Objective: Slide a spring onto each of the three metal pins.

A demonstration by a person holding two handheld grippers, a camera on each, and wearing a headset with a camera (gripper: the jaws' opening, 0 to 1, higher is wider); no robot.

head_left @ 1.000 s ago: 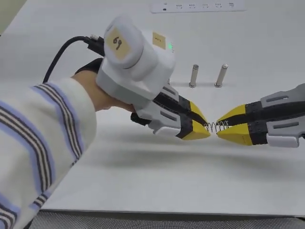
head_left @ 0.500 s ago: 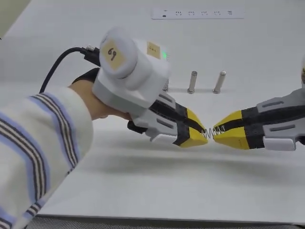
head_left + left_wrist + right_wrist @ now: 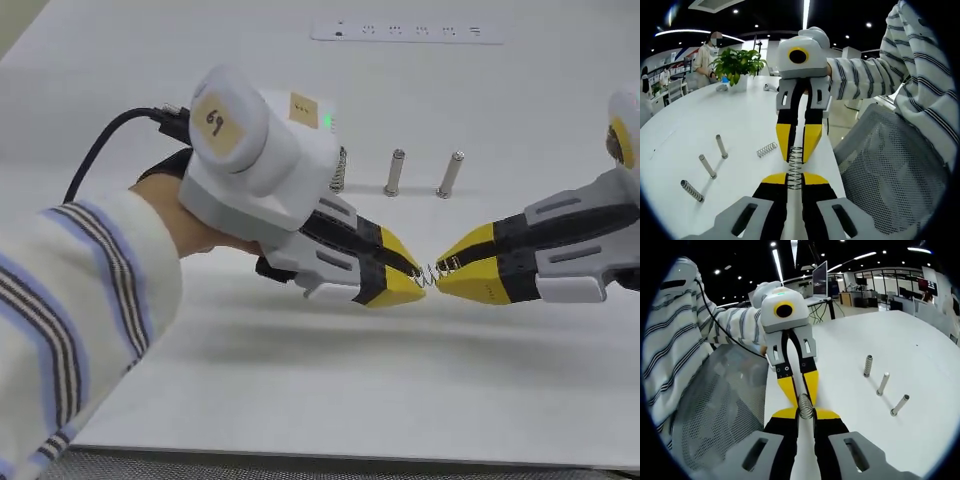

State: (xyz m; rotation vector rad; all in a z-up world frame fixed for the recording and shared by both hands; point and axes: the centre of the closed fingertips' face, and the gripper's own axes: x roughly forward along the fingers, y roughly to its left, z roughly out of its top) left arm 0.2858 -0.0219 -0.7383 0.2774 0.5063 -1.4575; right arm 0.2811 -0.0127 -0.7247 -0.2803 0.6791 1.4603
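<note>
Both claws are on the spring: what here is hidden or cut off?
Head view: the sprung pin is mostly hidden behind the body of the left claw.
Both gripper views: the ends of the held spring sit between the jaws, so grip depth is unclear.
Head view: the right claw is cut off by the right edge.

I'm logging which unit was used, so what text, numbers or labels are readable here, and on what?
"69": handwritten on a tan sticker on the round top of the left gripper.
Second tan sticker on that gripper's body: print too small to read.
Power strip: markings too small to read.
</note>
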